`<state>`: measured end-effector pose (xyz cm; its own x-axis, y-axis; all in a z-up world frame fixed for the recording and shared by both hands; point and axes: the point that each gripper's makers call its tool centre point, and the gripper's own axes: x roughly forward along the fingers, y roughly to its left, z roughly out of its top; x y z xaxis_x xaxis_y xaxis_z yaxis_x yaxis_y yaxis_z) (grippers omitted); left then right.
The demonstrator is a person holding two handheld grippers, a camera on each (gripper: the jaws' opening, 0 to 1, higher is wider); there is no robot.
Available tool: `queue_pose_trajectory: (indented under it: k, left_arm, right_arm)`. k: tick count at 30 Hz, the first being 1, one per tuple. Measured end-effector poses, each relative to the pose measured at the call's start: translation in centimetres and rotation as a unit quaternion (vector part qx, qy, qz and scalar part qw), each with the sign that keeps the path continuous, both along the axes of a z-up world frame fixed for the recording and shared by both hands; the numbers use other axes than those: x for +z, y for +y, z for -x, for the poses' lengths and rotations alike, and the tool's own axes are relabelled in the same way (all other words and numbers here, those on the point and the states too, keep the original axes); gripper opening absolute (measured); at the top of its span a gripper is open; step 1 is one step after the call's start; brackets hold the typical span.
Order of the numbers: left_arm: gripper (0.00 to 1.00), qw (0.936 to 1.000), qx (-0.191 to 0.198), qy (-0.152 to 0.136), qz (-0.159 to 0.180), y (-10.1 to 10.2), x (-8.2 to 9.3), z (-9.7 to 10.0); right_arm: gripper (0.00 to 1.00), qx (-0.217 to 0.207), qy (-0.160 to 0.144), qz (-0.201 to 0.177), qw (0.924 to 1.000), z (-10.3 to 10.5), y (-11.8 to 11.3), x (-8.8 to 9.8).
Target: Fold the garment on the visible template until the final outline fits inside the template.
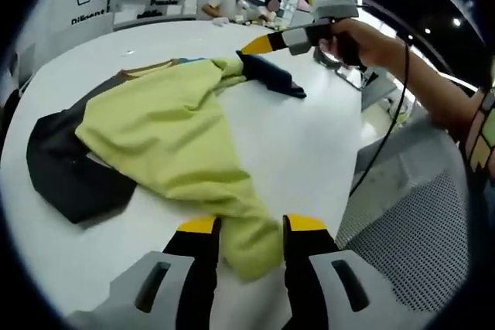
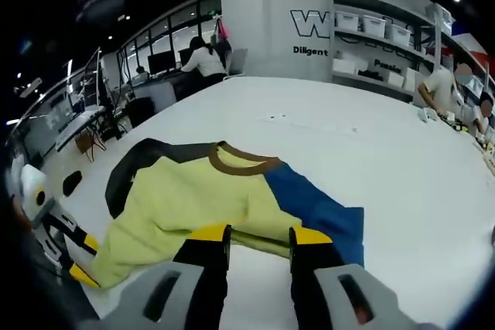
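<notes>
A yellow-green garment with a brown collar and a blue sleeve lies spread on a white table, partly over a black template. My left gripper is open, and a narrow end of the garment lies between its jaws. It also appears as the left gripper at the garment's lower left corner. My right gripper is open and straddles the garment's near edge beside the blue sleeve. A hand holds that right gripper at the blue sleeve.
The round white table drops off at its right edge toward grey perforated flooring. Shelves with white bins and seated people stand far behind. Bare tabletop stretches beyond the garment.
</notes>
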<state>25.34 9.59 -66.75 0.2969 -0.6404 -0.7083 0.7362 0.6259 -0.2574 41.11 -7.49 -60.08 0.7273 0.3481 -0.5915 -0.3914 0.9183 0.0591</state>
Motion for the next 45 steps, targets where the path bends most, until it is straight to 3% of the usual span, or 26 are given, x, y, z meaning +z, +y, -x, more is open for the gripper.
queue_pose_trajectory:
  k: [3, 7, 12, 16, 21, 31, 40, 45]
  left_arm:
    - [0.20, 1.0000, 0.004, -0.002, 0.001, -0.1, 0.2, -0.2]
    - [0.01, 0.9999, 0.008, -0.004, -0.011, 0.3, 0.0, -0.3]
    - [0.00, 0.9989, 0.036, 0.012, 0.026, 0.3, 1.5, -0.8]
    - [0.00, 0.9916, 0.080, 0.014, 0.101, -0.2, 4.8, -2.0]
    - [0.00, 0.9842, 0.106, 0.007, 0.142, 0.1, 8.0, -3.6]
    - [0.00, 0.9733, 0.140, -0.033, 0.179, 0.8, 12.3, -7.1]
    - [0.00, 0.9642, 0.161, -0.062, 0.201, 1.5, 15.3, -10.1]
    - [0.00, 0.9623, 0.167, -0.080, 0.200, 1.7, 16.2, -11.7]
  right_arm:
    - [0.25, -0.004, -0.001, -0.002, 1.0000, 0.1, -0.2, 0.0]
    - [0.25, -0.007, 0.000, -0.005, 1.0000, 0.3, -0.3, 0.0]
    - [0.25, -0.008, 0.005, -0.006, 0.9999, 0.7, -0.3, -0.5]
    - [0.26, -0.008, 0.010, -0.006, 0.9999, 1.0, -0.3, -1.0]
    - [0.26, -0.006, 0.014, -0.007, 0.9999, 1.2, -0.1, -1.2]
    - [0.26, 0.009, 0.024, -0.006, 0.9997, 1.7, 0.7, -1.8]
    - [0.26, 0.047, 0.037, -0.001, 0.9982, 2.6, 2.7, -2.6]
    - [0.25, 0.071, 0.040, 0.000, 0.9967, 3.0, 4.0, -2.8]
